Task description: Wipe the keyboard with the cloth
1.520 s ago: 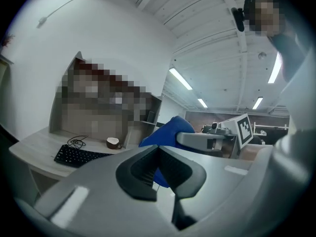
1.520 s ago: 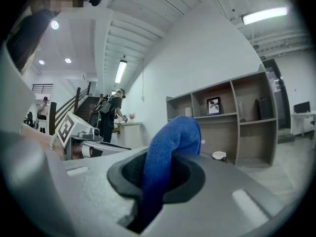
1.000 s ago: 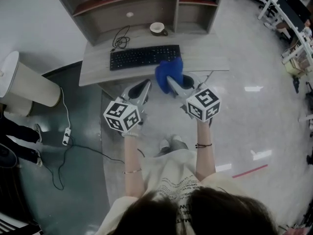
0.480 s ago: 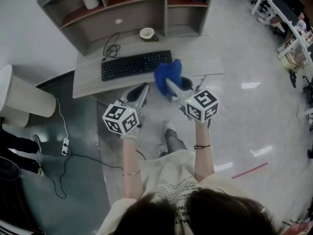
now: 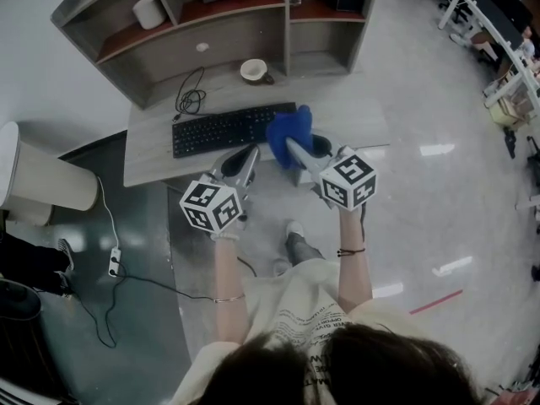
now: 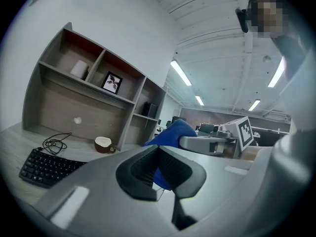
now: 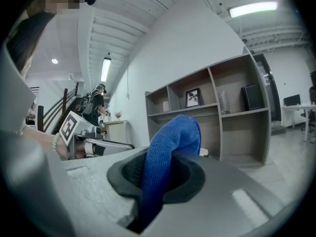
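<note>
Grey wood makes up the biggest things in front of me: the open shelf unit (image 5: 169,45) at the back and the surface (image 5: 152,154) below it. Part of the surface's front edge is hidden under both my tools in the head view. A pale round bin (image 5: 38,175) stands on the floor to my left, cut off by the frame edge. The black keyboard (image 5: 221,130) lies along the surface. Its right end is covered by the blue cloth (image 5: 288,135) from above, and my left gripper view shows only its left end, with the rest behind the tool body. The cloth bunches up over that right end, but I cannot tell whether it touches the keys or hangs just above them. My right tool (image 7: 158,177) is pinching the cloth, which stands up in a fold between the dark pads while its lower part disappears down into the jaws. My left tool (image 6: 158,154) is pressed together with nothing in it, pointing at the surface's front edge just beside the cloth. A small brown cup (image 5: 251,71) with a pale inside sits behind the keyboard, well apart from it. A coiled black cable (image 5: 191,99) lies to the cup's left, and where it ends is too fine to make out.
</note>
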`<action>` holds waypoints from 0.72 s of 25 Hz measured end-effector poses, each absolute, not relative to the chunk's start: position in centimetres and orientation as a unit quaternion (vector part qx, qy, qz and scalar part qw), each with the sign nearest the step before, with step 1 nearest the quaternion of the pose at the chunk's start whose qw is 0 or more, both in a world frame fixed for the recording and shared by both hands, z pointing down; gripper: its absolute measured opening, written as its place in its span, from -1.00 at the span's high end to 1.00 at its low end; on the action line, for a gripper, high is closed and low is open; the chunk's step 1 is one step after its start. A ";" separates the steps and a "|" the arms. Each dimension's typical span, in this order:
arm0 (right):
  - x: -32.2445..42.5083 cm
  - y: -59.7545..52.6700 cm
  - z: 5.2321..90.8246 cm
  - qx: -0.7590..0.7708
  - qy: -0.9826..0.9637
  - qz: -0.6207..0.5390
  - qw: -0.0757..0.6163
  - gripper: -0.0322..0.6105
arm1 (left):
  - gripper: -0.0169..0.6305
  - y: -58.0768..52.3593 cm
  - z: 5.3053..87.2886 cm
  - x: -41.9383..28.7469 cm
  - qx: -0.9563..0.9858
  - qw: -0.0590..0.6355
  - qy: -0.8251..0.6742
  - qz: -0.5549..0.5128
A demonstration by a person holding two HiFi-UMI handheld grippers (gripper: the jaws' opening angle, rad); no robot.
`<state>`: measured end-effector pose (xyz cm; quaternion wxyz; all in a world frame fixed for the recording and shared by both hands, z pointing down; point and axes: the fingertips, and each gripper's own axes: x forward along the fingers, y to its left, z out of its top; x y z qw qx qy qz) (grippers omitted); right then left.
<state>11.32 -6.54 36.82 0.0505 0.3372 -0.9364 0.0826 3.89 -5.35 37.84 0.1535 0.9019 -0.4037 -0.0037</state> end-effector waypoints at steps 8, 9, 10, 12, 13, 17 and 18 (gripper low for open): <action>12.1 -11.5 38.2 0.331 -0.937 0.098 0.061 0.74 | 0.96 -10.2 38.9 4.9 0.900 0.166 -0.402 0.000; 12.2 -12.0 38.4 0.331 -0.936 0.100 0.062 0.74 | 0.96 -10.7 39.1 5.0 0.900 0.168 -0.402 0.001; 12.3 -12.6 38.5 0.331 -0.936 0.103 0.062 0.74 | 0.96 -11.2 39.3 5.1 0.899 0.171 -0.402 0.002; 12.6 -13.5 38.9 0.331 -0.935 0.109 0.063 0.74 | 0.96 -12.0 39.6 5.3 0.898 0.176 -0.402 0.003; 12.6 -14.0 39.2 0.331 -0.935 0.112 0.064 0.74 | 0.96 -12.4 39.8 5.3 0.898 0.179 -0.403 0.004; 12.6 -15.6 40.2 0.329 -0.934 0.124 0.070 0.74 | 0.96 -13.7 40.8 5.2 0.893 0.191 -0.407 0.007; 12.5 -15.9 40.3 0.327 -0.934 0.125 0.072 0.74 | 0.96 -14.0 41.0 5.1 0.892 0.193 -0.408 0.008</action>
